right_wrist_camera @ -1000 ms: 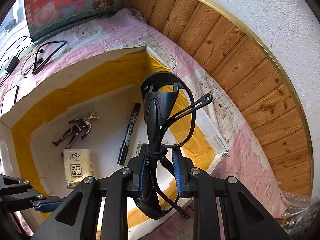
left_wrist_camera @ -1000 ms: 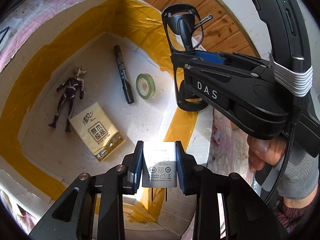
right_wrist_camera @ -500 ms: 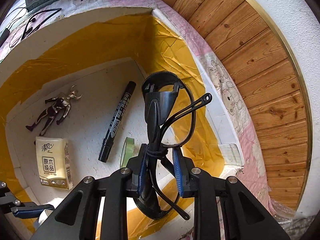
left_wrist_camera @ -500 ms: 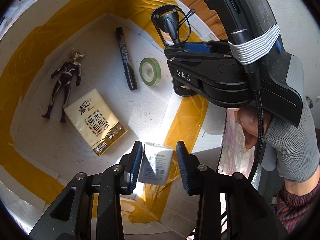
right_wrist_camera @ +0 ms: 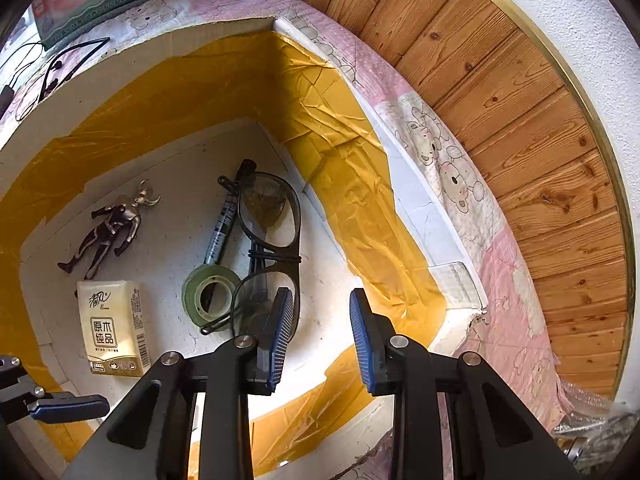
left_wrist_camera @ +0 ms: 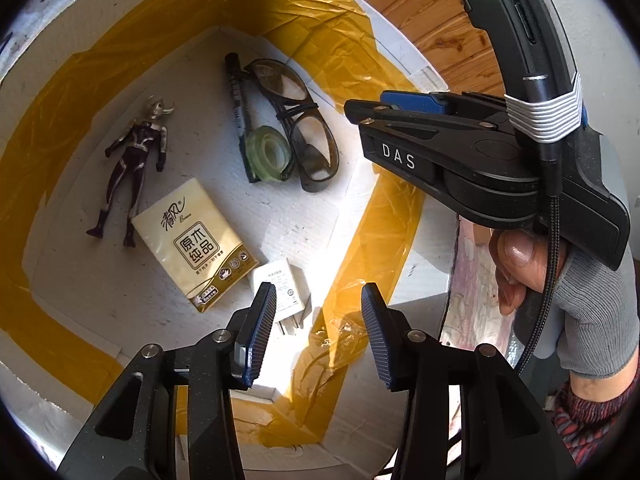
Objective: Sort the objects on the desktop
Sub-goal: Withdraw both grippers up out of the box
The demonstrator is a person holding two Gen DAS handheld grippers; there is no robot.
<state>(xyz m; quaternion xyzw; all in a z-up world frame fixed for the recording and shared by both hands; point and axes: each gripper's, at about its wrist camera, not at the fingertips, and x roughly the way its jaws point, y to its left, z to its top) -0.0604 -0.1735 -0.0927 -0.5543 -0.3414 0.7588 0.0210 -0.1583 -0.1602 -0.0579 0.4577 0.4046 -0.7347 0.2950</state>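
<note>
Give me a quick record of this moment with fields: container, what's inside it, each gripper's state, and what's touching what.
container: white foam box with yellow tape on its walls
contents: toy figure, tissue pack, black marker, tape roll, glasses, white charger
left gripper: open, empty, above the charger
right gripper: open, empty, above the glasses
contact: tape roll lies over the marker and against the glasses
apart: toy figure lies clear of the marker

bright sun, hard shadows | glare on yellow tape [left_wrist_camera: 384, 216] (wrinkled) | fisheye-bent edges, sharp focus
</note>
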